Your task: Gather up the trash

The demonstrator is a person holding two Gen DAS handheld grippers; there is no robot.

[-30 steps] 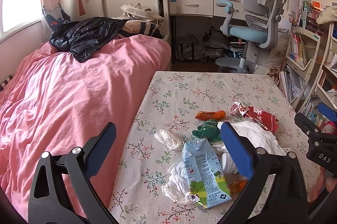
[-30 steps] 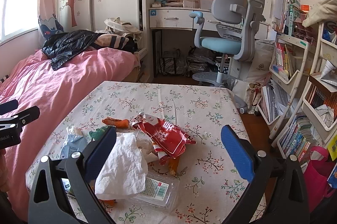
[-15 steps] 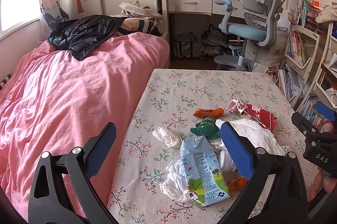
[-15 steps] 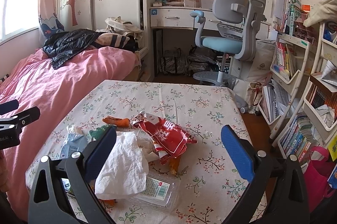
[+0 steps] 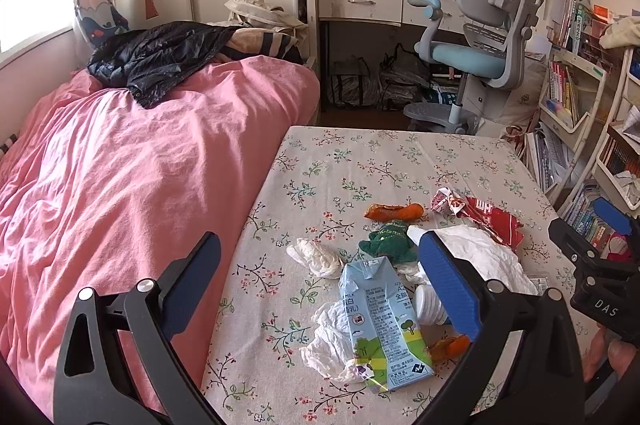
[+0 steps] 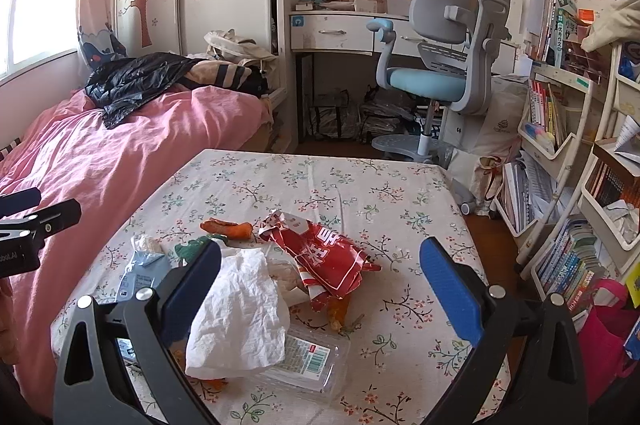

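Trash lies in a heap on the floral table point(image 5: 352, 161) point(image 6: 360, 185). A light blue milk carton point(image 5: 382, 321) point(image 6: 140, 273) rests on crumpled tissues point(image 5: 332, 345). Beside it are a small tissue wad point(image 5: 316, 257), a green wrapper point(image 5: 390, 241), an orange peel point(image 5: 394, 211) point(image 6: 228, 228), a red snack bag point(image 5: 480, 217) point(image 6: 328, 257), a big white tissue point(image 6: 240, 317) point(image 5: 480, 257) and a clear plastic box point(image 6: 308, 361). My left gripper point(image 5: 320, 285) hovers open above the carton. My right gripper point(image 6: 320, 285) hovers open over the white tissue and red bag. Both hold nothing.
A pink-covered bed point(image 5: 120, 185) runs along the table's left side, with a black jacket point(image 5: 160, 57) at its far end. A grey and blue desk chair point(image 6: 440, 65) and desk stand behind. Book-filled shelves point(image 6: 560, 145) line the right wall.
The left gripper has drifted slightly back and up, so the trash sits a little lower and nearer in its view. The right view has barely shifted. Both grippers stay open.
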